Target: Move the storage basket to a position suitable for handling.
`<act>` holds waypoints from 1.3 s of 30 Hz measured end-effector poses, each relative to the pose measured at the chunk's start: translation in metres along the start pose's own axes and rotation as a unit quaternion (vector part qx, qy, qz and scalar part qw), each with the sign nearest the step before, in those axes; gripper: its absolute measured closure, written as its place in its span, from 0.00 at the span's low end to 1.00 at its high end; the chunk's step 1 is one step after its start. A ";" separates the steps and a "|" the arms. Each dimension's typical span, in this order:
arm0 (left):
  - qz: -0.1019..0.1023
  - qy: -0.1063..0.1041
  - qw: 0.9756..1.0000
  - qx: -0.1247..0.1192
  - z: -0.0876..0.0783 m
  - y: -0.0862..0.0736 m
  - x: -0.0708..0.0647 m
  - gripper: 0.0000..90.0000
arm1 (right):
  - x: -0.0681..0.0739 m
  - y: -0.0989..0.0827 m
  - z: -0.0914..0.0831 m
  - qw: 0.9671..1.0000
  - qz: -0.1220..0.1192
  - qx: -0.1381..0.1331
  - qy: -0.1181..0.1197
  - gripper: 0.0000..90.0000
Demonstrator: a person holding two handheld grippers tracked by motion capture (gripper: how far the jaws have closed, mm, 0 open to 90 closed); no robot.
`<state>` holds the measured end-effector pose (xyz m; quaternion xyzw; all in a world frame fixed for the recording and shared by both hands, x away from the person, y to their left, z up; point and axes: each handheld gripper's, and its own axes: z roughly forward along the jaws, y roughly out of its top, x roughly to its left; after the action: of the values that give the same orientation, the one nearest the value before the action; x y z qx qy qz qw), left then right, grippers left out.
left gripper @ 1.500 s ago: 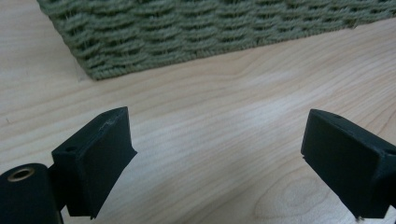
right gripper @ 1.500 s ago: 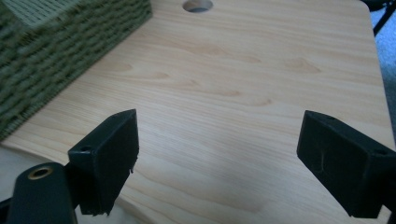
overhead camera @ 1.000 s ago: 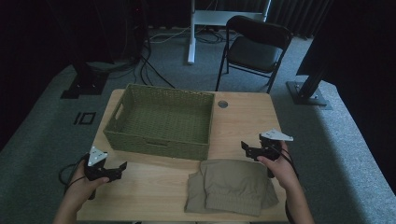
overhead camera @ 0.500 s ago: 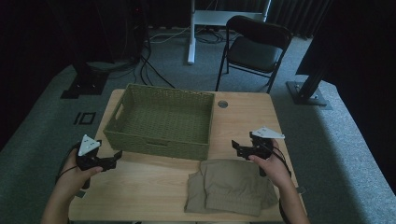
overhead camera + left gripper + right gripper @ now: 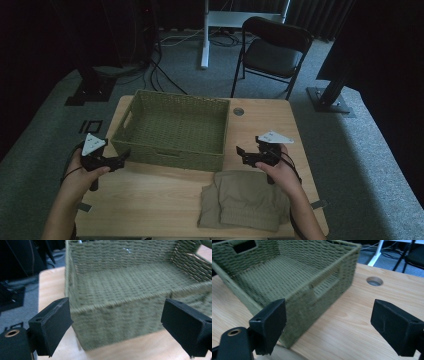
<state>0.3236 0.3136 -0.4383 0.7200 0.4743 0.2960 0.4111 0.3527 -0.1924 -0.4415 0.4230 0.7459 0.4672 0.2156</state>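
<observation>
A green woven basket sits on the far half of the wooden table; nothing lies inside it. A folded tan garment rests at the table's near right. My left gripper is held at the basket's near left corner, open, jaws wide with nothing between them; the basket looms close ahead in the left gripper view. My right gripper hovers just right of the basket's near right corner, above the garment's far edge, open and empty. The right gripper view faces the basket and its side handle slot.
A round cable hole is in the table beyond the right gripper. A black folding chair and a white desk leg stand behind the table. Black stands flank it on grey carpet.
Both grippers have moved toward the basket: the left one up and forward to its near left corner, the right one leftward to its near right corner. Both stay open.
</observation>
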 end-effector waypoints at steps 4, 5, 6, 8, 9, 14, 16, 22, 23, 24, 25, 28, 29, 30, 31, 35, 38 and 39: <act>-0.005 0.010 1.000 -0.002 0.008 0.007 0.006 0.11 | 0.008 0.012 0.006 1.000 -0.006 -0.005 0.006 0.14; -0.016 0.008 1.000 -0.003 0.011 0.009 0.009 0.11 | 0.009 0.014 0.007 1.000 -0.007 -0.005 0.006 0.14; -0.016 0.010 1.000 -0.002 0.014 0.011 0.012 0.11 | 0.012 0.018 0.010 1.000 -0.006 -0.006 0.008 0.14; -0.019 0.023 1.000 -0.007 0.020 0.014 0.017 0.14 | 0.014 0.022 0.014 1.000 -0.008 -0.007 0.011 0.14; -0.019 0.023 1.000 -0.007 0.020 0.014 0.017 0.14 | 0.016 0.024 0.017 1.000 -0.009 -0.006 0.011 0.14; -0.016 0.043 0.999 -0.008 0.038 0.019 0.031 0.16 | 0.024 0.029 0.030 1.000 -0.006 -0.001 0.010 0.14; -0.012 0.044 0.999 -0.002 0.041 0.019 0.033 0.16 | 0.026 0.030 0.033 1.000 -0.004 0.001 0.010 0.14; -0.037 0.071 0.997 -0.011 0.050 0.014 0.039 0.29 | 0.035 0.028 0.047 1.000 0.008 -0.002 -0.010 0.19; -0.044 0.082 0.996 -0.013 0.050 0.013 0.041 0.34 | 0.037 0.026 0.049 1.000 0.012 -0.004 -0.013 0.24; -0.040 0.089 0.995 -0.013 0.050 0.012 0.042 0.37 | 0.038 0.025 0.052 1.000 0.021 -0.003 -0.016 0.24; -0.038 0.099 0.994 -0.017 0.051 0.012 0.043 0.39 | 0.039 0.023 0.053 1.000 0.026 -0.003 -0.016 0.25; -0.060 0.098 0.993 -0.017 0.055 0.011 0.047 0.44 | 0.044 0.019 0.059 0.999 0.035 0.008 -0.015 0.25; -0.050 0.096 0.994 -0.007 0.057 0.010 0.048 0.44 | 0.046 0.017 0.060 0.999 0.037 0.009 -0.015 0.28; -0.045 0.094 0.995 0.002 0.060 0.009 0.049 0.44 | 0.048 0.016 0.062 0.999 0.037 0.011 -0.015 0.29; -0.043 0.093 0.995 0.011 0.062 0.008 0.049 0.44 | 0.050 0.015 0.063 0.999 0.036 0.015 -0.018 0.29; -0.024 0.107 0.993 0.036 0.071 0.003 0.050 0.49 | 0.056 0.009 0.071 0.999 0.021 0.029 -0.028 0.34; -0.039 0.094 0.994 0.040 0.075 0.001 0.052 0.57 | 0.061 0.005 0.075 0.999 0.005 0.038 -0.033 0.35; -0.040 0.093 0.994 0.041 0.075 0.001 0.052 0.58 | 0.063 0.005 0.075 0.998 -0.002 0.038 -0.044 0.37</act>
<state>0.4046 0.3383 -0.4721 0.6859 0.5507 0.3252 0.3472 0.3740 -0.1001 -0.4682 0.4496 0.7536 0.4193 0.2327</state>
